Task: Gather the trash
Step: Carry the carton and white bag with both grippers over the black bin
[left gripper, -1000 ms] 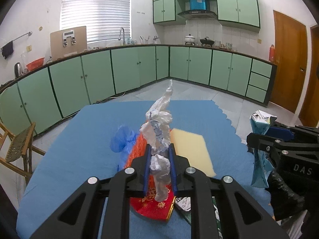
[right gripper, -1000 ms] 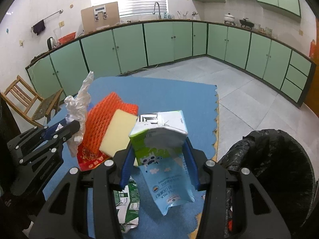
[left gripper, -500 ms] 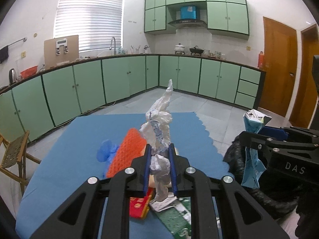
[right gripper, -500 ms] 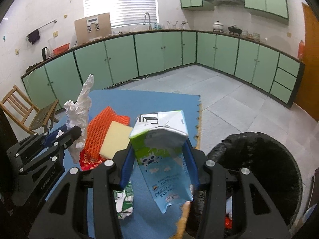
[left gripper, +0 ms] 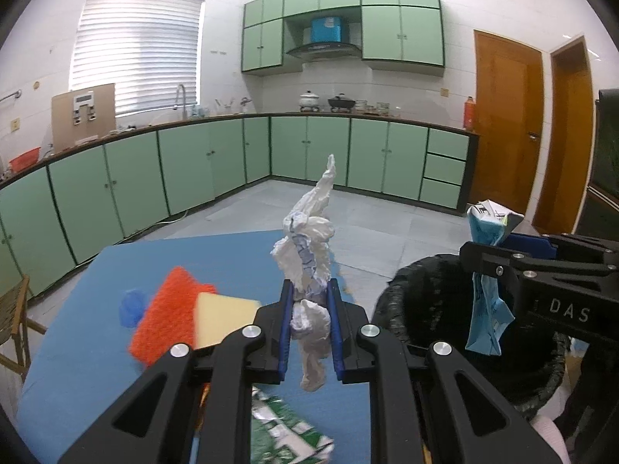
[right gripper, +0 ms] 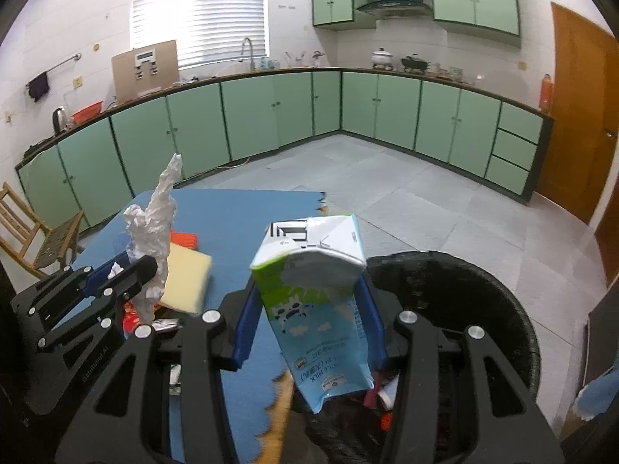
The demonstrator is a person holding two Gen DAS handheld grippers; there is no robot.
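The left gripper [left gripper: 309, 328] pinches a twisted white plastic bag [left gripper: 309, 263] between its blue pads, jaws nearly pressed together on it, the bag standing up above the fingers and a tail hanging below. The right gripper [right gripper: 309, 321] clamps a milk carton [right gripper: 315, 297] at its middle, jaws about half spread around it.

Over the last second both grippers have swung away from the blue mat [left gripper: 77, 348] toward the black-lined trash bin [right gripper: 483, 309]: a second ago the bin sat at the edge of each view, and now the carton's lower end hangs over its near rim. That likely puts the carton close to release, with the white bag a little behind, still over the mat's edge.

An orange net [left gripper: 166, 317], a yellow sponge [left gripper: 220, 317] and a flattened green carton [left gripper: 282, 425] remain on the mat. The bin's mouth looks wide and open; the two grippers are just beside each other, so crowding between them seems the main risk.
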